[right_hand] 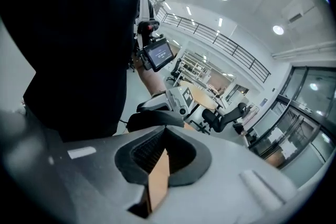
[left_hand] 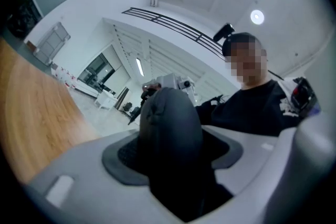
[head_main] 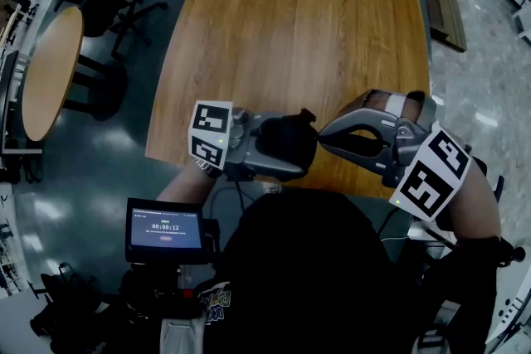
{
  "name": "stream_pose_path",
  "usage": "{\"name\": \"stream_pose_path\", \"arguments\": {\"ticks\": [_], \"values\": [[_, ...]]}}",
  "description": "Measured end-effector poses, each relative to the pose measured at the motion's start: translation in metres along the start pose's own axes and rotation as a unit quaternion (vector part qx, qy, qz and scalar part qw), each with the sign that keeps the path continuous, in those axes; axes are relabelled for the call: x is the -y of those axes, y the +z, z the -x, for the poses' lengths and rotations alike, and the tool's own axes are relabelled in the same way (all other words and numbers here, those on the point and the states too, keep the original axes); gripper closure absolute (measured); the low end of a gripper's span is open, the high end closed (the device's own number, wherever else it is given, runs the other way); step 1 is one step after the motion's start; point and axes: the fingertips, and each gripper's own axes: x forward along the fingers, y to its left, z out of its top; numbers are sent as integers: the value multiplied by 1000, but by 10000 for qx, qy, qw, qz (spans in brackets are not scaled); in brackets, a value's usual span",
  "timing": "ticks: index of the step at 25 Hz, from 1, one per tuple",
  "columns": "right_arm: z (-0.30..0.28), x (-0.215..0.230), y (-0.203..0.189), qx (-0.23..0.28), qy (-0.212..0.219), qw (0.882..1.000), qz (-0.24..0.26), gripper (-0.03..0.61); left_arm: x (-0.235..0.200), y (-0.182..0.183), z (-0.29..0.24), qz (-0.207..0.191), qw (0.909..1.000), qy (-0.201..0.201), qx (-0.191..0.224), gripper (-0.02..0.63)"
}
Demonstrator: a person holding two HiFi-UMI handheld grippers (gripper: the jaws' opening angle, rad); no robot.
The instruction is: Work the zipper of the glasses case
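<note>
Above the near edge of the table (head_main: 282, 21), my left hand-held gripper (head_main: 264, 147) clamps the case (left_hand: 170, 123), so I'd reopen the right hand-held gripper (right_hand: 165, 128), pinched shut and empty just beside the case, catch the zipper pull squarely and draw along the seam.

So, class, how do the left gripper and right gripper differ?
The left gripper is clamped on the black glasses case; the right gripper has its jaws together, nothing bulky between. In the head view the left gripper points rightward, the right gripper leftward at the case. Both are grey, at the wooden table's near edge.
</note>
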Motion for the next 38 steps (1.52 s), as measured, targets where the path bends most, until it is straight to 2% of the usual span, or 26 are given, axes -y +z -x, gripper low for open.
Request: {"name": "stream_pose_path", "arguments": {"ticks": [4, 8, 12, 16, 18, 20, 22, 27, 33, 36, 38], "values": [[1, -6, 0, -279, 41, 9988, 398, 575, 1, 3, 1, -29, 9998, -61, 185, 318], [4, -1, 3, 6, -16, 10000, 40, 575, 3, 10, 0, -49, 9991, -180, 386, 314], [5, -5, -1, -38, 202, 9998, 64, 575, 2, 3, -1, -72, 9999, -82, -63, 314], [7, 7, 8, 73, 8, 9998, 190, 575, 8, 7, -1, -88, 9994, 119, -298, 318], [5, 10, 9, 148, -22, 9997, 167, 574, 12, -3, -13, -28, 9986, 36, -526, 341], [2, 9, 11, 201, 31, 9996, 181, 574, 17, -11, -28, -156, 9978, -78, -644, 350], [4, 10, 15, 166, 33, 9995, 260, 574, 18, -7, -32, -264, 9984, -124, -481, 353], [3, 6, 10, 69, 27, 9999, 154, 574, 19, -5, -16, 196, 9991, -365, 124, 354], [4, 8, 12, 346, 15, 9992, -211, 574, 22, 1, -8, 293, 9973, -411, 528, 349], [8, 15, 11, 471, -157, 9981, -355, 574, 23, 11, 3, 404, 9929, -483, 1006, 333], [10, 18, 11, 568, -226, 9970, -470, 574, 24, 13, 8, 390, 9913, -465, 1165, 331]]}}
